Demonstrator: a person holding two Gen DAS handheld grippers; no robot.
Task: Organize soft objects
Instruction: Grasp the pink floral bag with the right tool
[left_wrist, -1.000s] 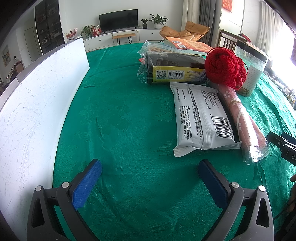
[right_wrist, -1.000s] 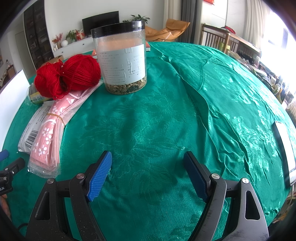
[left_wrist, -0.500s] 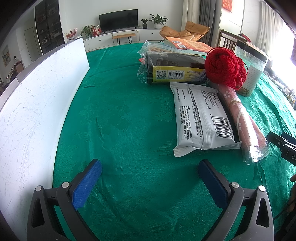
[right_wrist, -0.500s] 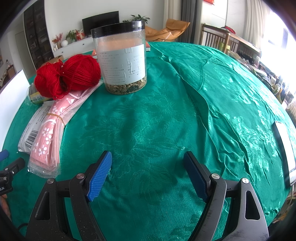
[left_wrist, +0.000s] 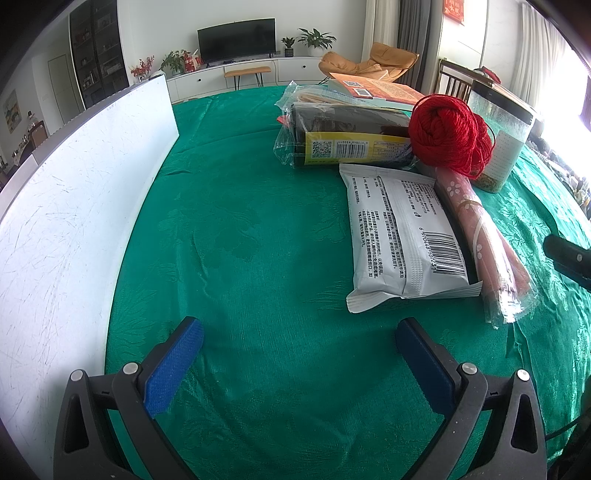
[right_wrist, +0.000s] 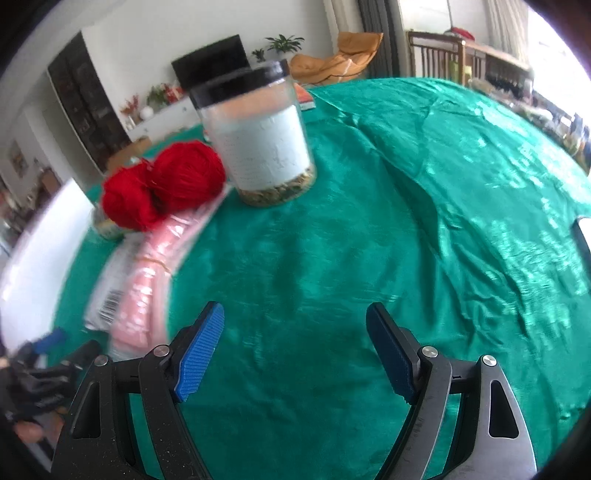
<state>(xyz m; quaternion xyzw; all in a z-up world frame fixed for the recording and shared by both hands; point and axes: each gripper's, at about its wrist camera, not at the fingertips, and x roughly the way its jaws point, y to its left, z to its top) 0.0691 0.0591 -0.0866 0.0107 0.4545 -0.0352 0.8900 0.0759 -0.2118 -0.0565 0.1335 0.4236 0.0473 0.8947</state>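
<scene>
Left gripper (left_wrist: 299, 334): jaws spread wide, nothing between the blue pads (left_wrist: 173, 365), only bare green tablecloth (left_wrist: 240, 240) beneath. It sits low over the near part of the table, well apart from the goods.

Right gripper (right_wrist: 293, 334): jaws also wide apart, empty, over open tablecloth (right_wrist: 406, 206). This view is blurred, so small details on that side are unreadable.

Soft items lie grouped to the right of the left gripper. White foil pouch (left_wrist: 402, 236) lies flat with its barcode end nearest the gripper. Touching its right edge is a long pink roll in clear wrap (left_wrist: 480, 236), bound by a rubber band. Red yarn ball (left_wrist: 448, 134) rests on the far end of the pink roll, just beside a clear jar with black lid (left_wrist: 502, 133). In the right wrist view the yarn (right_wrist: 166, 188) shows as two lobes, pressed against the left of the jar (right_wrist: 262, 136); the jar stands upright, with a layer of granular contents at its bottom.

Behind the pouch: dark packet in clear plastic with a yellow label strip (left_wrist: 351, 140), and beyond it an orange book (left_wrist: 376, 86) on top of the pile.

White board (left_wrist: 74, 206) stands upright along the left edge of the table.

At the lower left of the right wrist view, a gloved hand (right_wrist: 33, 391) is partly visible, blurred.
</scene>
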